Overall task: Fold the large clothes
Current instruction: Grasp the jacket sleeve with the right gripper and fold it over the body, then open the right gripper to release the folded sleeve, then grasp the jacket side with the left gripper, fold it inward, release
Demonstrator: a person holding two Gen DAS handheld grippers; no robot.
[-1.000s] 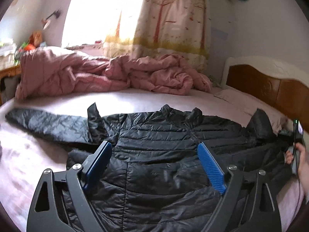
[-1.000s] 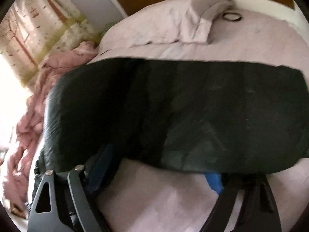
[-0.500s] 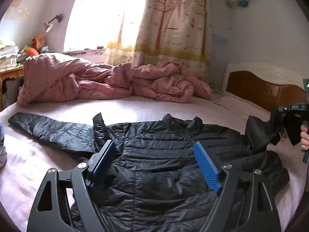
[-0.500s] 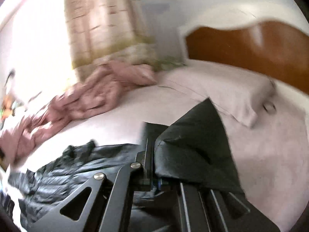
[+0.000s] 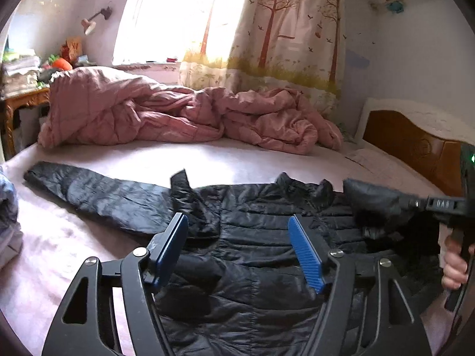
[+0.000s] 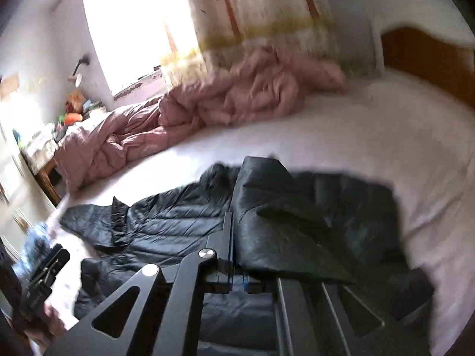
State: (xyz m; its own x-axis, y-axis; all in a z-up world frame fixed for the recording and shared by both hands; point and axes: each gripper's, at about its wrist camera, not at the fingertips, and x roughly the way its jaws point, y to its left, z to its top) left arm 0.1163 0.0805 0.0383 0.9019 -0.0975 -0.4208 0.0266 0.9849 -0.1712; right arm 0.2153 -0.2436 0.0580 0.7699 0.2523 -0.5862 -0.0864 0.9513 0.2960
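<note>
1. Two grippers are at work over one black quilted jacket [image 5: 261, 255], which lies spread on the pale pink sheet of the bed [image 5: 225, 160].
2. Its left sleeve [image 5: 98, 195] stretches flat toward the foot side of the bed, well apart from the body of the jacket's far edge.
3. The left gripper [image 5: 240, 249] hovers above the jacket's chest with its blue-padded fingers [image 5: 305, 255] spread wide and nothing between them.
4. The right gripper [image 6: 234, 279] has its jaws pressed together on the jacket's right sleeve [image 6: 285, 225], a fold of black fabric rising out of the pinch.
5. In the left wrist view that same sleeve [image 5: 374, 201] is lifted off the sheet and carried over the jacket's right shoulder, with the right gripper [image 5: 415, 203] clamped on its end.
6. The person's hand [image 5: 454, 267] wraps the right gripper's handle at the frame edge.
7. A rumpled pink quilt [image 5: 178, 115] is heaped along the far side of the bed, under a tree-printed curtain [image 5: 285, 29].
8. The wooden headboard [image 5: 415, 145] stands at the right.
9. The right wrist view is blurred, so fine detail of the pinch is hard to read.
</note>
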